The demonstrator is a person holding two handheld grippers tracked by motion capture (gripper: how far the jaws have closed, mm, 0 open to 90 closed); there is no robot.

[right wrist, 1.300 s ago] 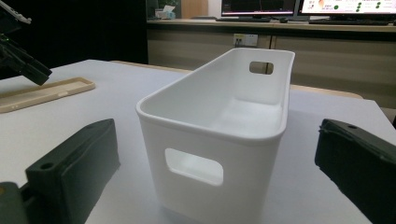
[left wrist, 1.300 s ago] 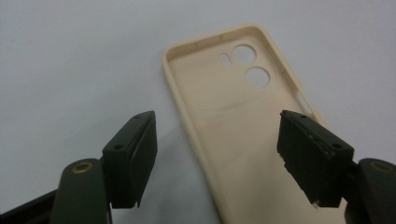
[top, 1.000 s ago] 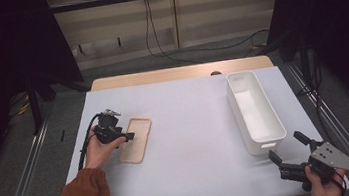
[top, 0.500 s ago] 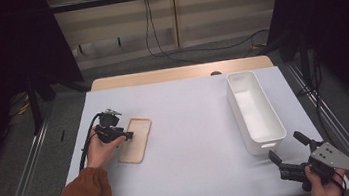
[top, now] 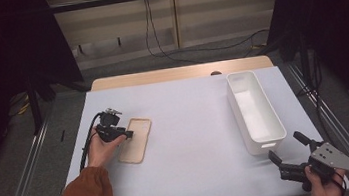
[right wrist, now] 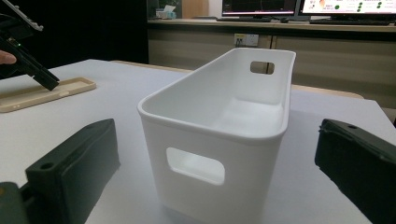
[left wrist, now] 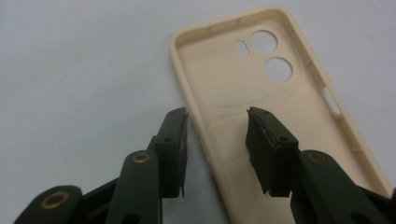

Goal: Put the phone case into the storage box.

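Progress is early: left tongs [left wrist: 217, 147] straddle the near-left rim of the beige phone case [left wrist: 261, 107], jaws unclenched, nothing lifted off the tabletop [top: 191, 126]. Right tongs [top: 290, 157] gape before the empty white bin [top: 254, 111].

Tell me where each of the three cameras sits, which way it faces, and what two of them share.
High view: above the near table edge, facing forward and down; both forearms and tongs show.
Left gripper view: on the left tongs, looking down at the beige phone case; open jaws straddle its edge.
Right gripper view: on the right tongs, low, facing the white bin; open jaws flank it.
Shared: the right gripper view also catches the case, far left.
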